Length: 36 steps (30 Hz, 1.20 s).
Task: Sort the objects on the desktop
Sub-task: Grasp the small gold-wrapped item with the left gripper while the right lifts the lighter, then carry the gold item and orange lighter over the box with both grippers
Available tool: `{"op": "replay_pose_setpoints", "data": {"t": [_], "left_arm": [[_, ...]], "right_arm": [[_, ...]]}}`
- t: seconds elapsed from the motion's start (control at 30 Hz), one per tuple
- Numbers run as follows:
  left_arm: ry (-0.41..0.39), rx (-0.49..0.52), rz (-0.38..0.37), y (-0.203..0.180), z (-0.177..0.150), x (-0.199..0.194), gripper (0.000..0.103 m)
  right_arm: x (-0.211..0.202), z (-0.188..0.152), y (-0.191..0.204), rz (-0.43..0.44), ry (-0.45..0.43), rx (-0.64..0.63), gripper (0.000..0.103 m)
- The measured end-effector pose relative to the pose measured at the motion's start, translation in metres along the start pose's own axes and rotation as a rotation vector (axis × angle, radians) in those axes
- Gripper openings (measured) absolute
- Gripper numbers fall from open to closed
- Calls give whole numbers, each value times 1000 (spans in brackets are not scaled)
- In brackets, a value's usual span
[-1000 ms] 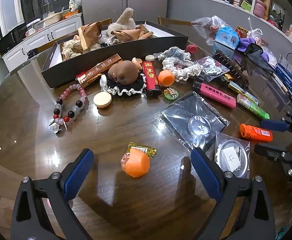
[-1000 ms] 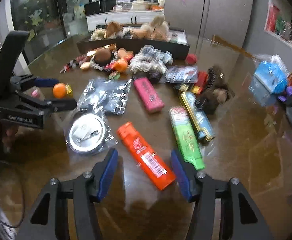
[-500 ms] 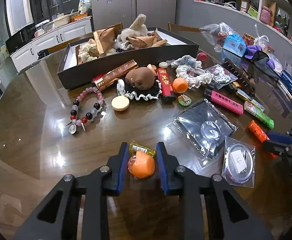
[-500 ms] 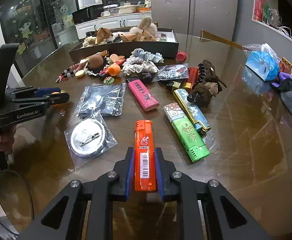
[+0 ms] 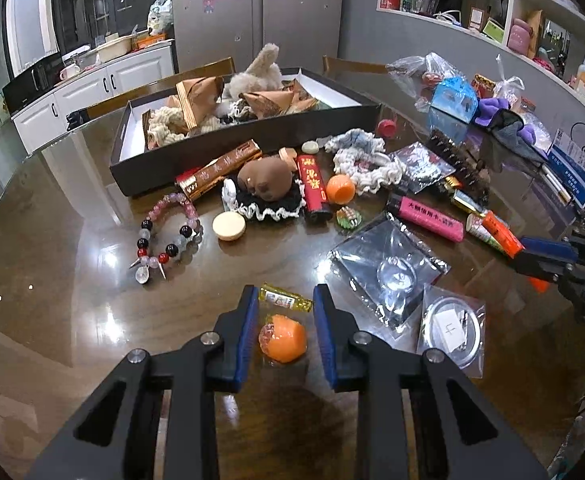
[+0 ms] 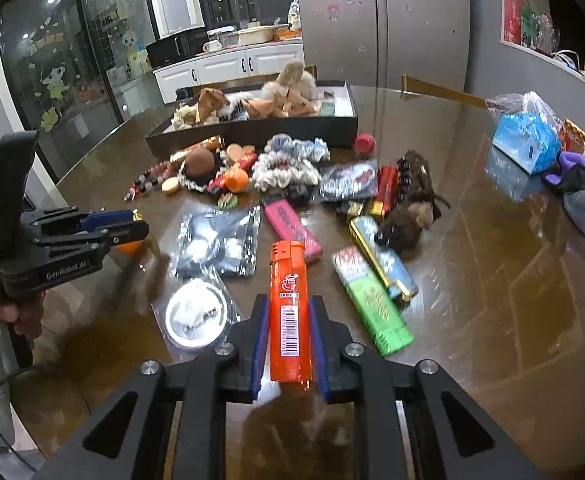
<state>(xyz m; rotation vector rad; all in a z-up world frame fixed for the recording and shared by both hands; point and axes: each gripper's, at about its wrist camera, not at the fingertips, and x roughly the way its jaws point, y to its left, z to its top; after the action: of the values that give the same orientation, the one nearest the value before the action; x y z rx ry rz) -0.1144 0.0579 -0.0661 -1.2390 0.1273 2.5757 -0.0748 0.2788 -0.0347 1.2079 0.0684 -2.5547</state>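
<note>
Your left gripper (image 5: pixel 285 295) has just been closing its jaws and now clenches the orange ball (image 5: pixel 283 338), on the table (image 5: pixel 72 280) well short of the box (image 5: pixel 252 148). Your right gripper (image 6: pixel 289 303) grasps the orange lighter (image 6: pixel 288 300), also well short of the box, to its right side. Lift both straight up before you carry. The ball is round and slick, so keep the squeeze steady and the fingers level. The wrapped candy (image 5: pixel 286 300) lies just beyond the left tips, boxward; do not drag it. The lighter sticks far out ahead; mind it over the clutter before the box.
</note>
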Motion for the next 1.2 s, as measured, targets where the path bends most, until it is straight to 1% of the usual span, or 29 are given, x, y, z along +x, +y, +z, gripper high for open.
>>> {"op": "replay_pose_setpoints", "data": {"t": [0.33,0.7,0.9,1.0,1.07,1.13,1.2], "left_arm": [[-14,-15,5,9,7,-8,28],[-31,-14,-8,16,30,-9,28],[-52,-43,-28,28,61,-1,28],[-61,-40,-36,33,77,3,28],[-68,-37,-45,35,92,7,28],[-76,-29,-33,38,107,12,28],[-83,-30,-37,42,123,19,28]], "right_arm": [[4,29,10,37,-30,-20,20],[18,74,27,77,-48,-62,20],[32,104,38,93,-42,-88,20],[40,119,42,95,-40,-98,20],[46,130,44,93,-39,-102,20],[51,141,44,96,-39,-103,20],[57,153,44,88,-40,-108,20]]}}
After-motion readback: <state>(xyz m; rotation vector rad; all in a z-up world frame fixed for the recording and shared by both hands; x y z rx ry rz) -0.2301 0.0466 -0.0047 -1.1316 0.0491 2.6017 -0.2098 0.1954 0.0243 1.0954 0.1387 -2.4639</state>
